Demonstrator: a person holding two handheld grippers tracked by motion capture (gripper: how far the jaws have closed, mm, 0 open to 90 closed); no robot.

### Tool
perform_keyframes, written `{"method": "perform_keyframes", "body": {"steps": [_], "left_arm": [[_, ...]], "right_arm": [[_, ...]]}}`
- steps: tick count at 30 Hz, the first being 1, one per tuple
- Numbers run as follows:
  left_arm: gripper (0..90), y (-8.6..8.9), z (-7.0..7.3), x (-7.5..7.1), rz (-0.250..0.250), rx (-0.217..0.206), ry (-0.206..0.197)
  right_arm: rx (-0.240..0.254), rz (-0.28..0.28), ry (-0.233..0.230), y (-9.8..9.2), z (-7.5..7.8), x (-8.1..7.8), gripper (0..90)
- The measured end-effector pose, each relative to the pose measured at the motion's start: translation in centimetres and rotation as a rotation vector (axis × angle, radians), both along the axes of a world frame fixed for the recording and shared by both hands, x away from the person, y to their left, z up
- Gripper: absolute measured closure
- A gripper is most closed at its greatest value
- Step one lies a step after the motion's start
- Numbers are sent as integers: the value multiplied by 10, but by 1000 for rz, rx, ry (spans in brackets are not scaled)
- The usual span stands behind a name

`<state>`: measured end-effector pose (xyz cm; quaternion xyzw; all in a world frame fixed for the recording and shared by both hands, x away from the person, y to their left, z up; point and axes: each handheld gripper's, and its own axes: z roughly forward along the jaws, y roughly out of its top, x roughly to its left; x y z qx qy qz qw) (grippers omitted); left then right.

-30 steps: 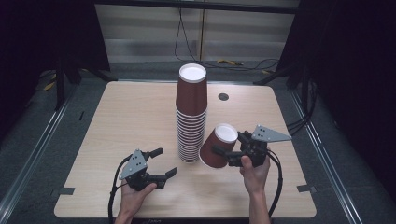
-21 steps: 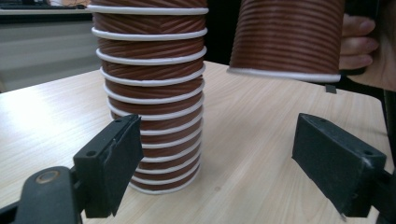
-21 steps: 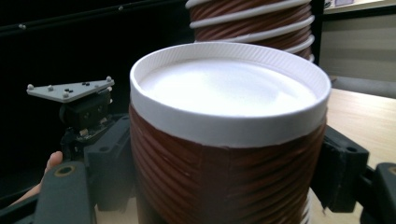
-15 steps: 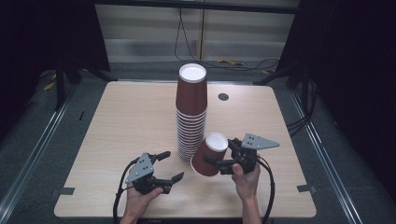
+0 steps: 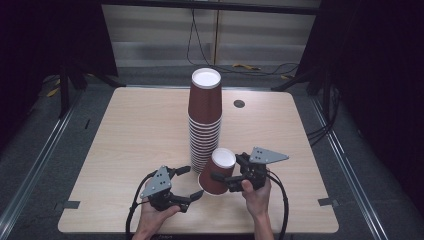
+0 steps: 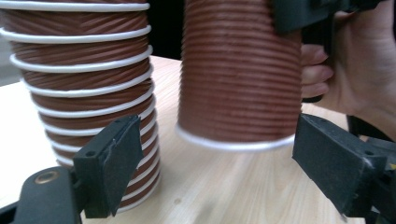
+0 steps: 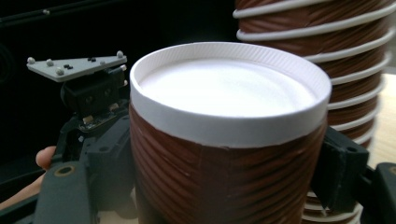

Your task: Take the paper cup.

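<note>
Just right of lower centre, the right gripper (image 5: 223, 179) clenched an upturned paper cup (image 5: 218, 172) tilted toward the released left gripper (image 5: 189, 182), beside the cup stack (image 5: 204, 117).

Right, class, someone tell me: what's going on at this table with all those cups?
A person works at a wooden table with a gripper in each hand. The right gripper is clamped on a single brown paper cup, held upside down and tilted beside a tall stack of cups, its rim just above the tabletop. The left gripper sits close by with jaws open and nothing between them, pointing at the held cup's lower edge.
</note>
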<state>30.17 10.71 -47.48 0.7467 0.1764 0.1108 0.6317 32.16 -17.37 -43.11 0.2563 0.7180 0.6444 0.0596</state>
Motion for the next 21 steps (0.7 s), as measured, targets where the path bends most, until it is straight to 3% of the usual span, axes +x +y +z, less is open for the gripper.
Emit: {"method": "perform_keyframes", "body": {"steps": [1,8,11,21], "left_arm": [[155,-2,0,0,-6,4,-3],[147,-7,-4,0,-37,1,7],[136,-10,-5,0,-48,23,2],[74,-16,-10,2,-43,30,21]], "right_arm": [[11,25,6,3,-2,0,214],[5,39,7,11,-7,0,215],[10,42,9,14,-9,0,215],[16,68,10,28,-16,0,215]]}}
